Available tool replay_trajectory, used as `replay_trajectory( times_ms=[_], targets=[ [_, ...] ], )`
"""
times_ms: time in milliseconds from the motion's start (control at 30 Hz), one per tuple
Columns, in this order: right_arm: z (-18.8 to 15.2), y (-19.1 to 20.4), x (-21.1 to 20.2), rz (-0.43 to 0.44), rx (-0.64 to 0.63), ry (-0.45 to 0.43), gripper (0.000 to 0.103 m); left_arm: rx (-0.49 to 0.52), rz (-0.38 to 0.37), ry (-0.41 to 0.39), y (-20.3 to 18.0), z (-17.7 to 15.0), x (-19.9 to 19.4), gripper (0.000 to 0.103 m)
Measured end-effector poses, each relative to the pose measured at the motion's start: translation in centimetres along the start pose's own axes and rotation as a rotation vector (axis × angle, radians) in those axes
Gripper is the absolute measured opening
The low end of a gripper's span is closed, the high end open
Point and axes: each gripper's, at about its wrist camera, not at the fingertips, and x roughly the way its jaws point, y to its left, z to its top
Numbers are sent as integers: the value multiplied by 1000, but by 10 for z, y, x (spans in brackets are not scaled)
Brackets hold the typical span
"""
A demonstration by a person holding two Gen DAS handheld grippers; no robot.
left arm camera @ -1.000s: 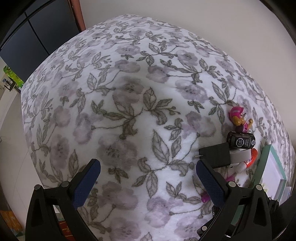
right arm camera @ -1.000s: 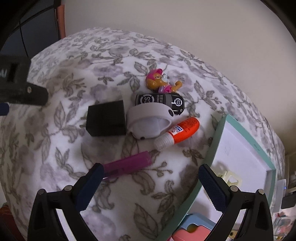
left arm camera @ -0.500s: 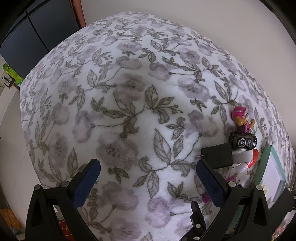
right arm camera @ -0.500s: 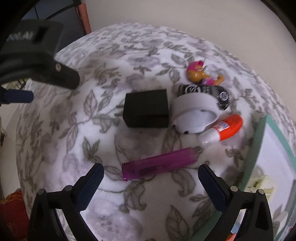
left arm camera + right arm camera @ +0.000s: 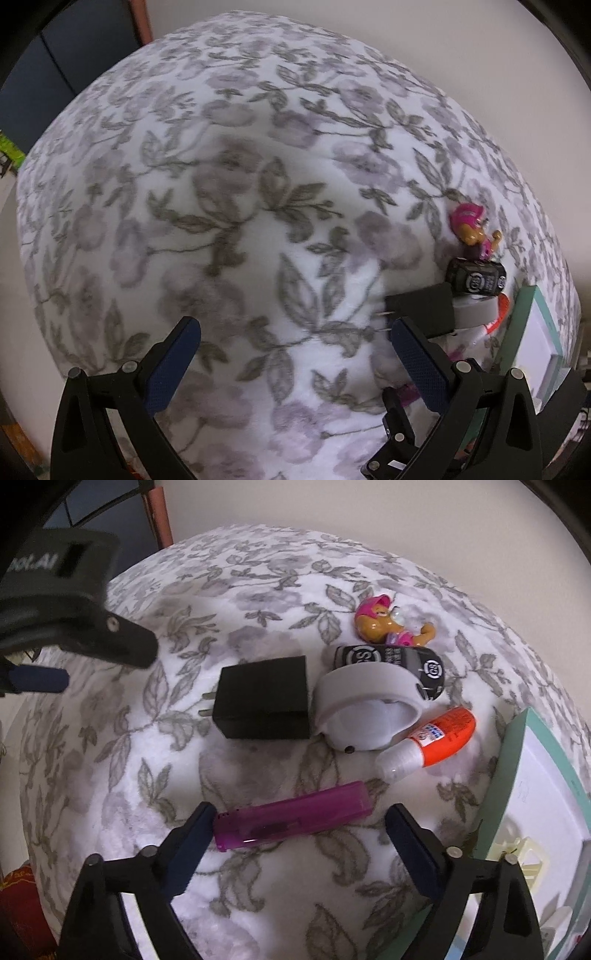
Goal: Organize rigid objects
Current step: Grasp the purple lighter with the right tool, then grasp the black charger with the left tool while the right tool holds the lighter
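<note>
Several small items lie on a floral blanket (image 5: 258,590). A purple lighter (image 5: 291,821) lies between the fingers of my open right gripper (image 5: 299,830). Beyond it are a black plug adapter (image 5: 264,698), a grey-white round device (image 5: 365,709), an orange-white glue bottle (image 5: 432,742), a black cylinder (image 5: 399,661) and a pink puppy toy (image 5: 384,622). My left gripper (image 5: 295,343) is open and empty over bare blanket (image 5: 240,184), with the adapter (image 5: 421,308), cylinder (image 5: 476,282) and toy (image 5: 472,229) at its right.
A green-rimmed white box (image 5: 517,775) stands at the right, with small items inside. It also shows in the left wrist view (image 5: 532,332). The left gripper's body (image 5: 74,627) hangs at the upper left of the right wrist view. A wall runs behind the blanket.
My right gripper has moved forward and left to bring the purple lighter between its fingers. The left gripper has drifted slightly, staying open.
</note>
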Motion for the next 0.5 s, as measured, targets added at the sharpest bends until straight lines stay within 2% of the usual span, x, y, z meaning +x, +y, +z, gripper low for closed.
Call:
replay_trajectory(
  times_ms=[133, 500],
  targets=[
    [2, -5, -1, 4, 15, -5, 85, 29, -31, -11, -15, 1, 6, 103],
    [2, -23, -2, 0, 55, -7, 84, 65, -116, -35, -50, 3, 25, 103]
  ],
)
